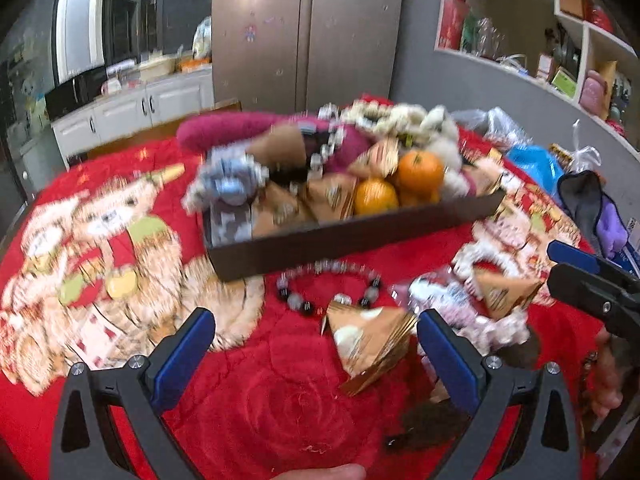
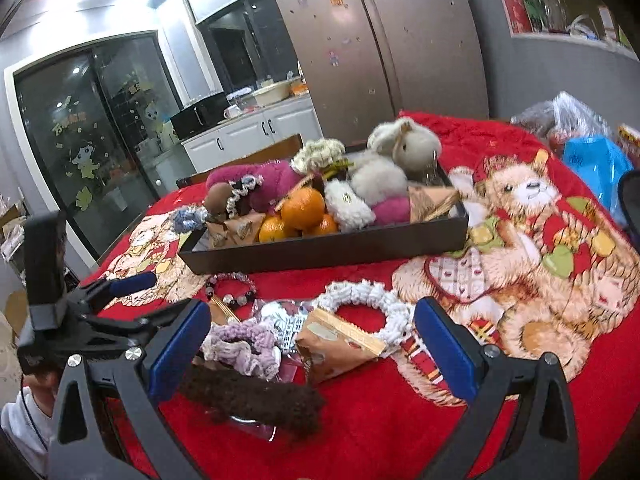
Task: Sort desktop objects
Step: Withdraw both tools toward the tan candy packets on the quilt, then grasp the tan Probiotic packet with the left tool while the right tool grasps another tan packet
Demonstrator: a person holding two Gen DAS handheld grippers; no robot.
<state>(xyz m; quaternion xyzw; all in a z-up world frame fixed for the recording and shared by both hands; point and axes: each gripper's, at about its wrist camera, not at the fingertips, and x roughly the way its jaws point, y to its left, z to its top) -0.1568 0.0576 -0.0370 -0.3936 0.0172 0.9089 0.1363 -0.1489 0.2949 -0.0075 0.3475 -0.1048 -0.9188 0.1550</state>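
Observation:
A dark tray [image 1: 352, 236] [image 2: 320, 248] on the red cloth holds oranges [image 2: 302, 208], plush toys [image 2: 384, 176], scrunchies and brown packets. In front of it lie a bead bracelet [image 1: 332, 284] [image 2: 232, 292], a brown triangular packet [image 1: 368, 340] [image 2: 340, 344], a white scrunchie [image 2: 368, 304], a lilac scrunchie [image 2: 244, 344] and a dark brown fuzzy scrunchie [image 2: 256, 400]. My left gripper [image 1: 316, 344] is open, low over the cloth just short of the packet. My right gripper [image 2: 312, 344] is open, with the packet and scrunchies between its fingers' line of sight. The left wrist view is motion-blurred.
The red cloth with bear prints [image 2: 520, 240] covers the table. Plastic bags [image 2: 592, 160] and a dark pouch [image 1: 588, 204] lie at the far right edge. A wooden chair back [image 2: 256, 156] stands behind the tray. A hand [image 1: 608, 376] shows at the right.

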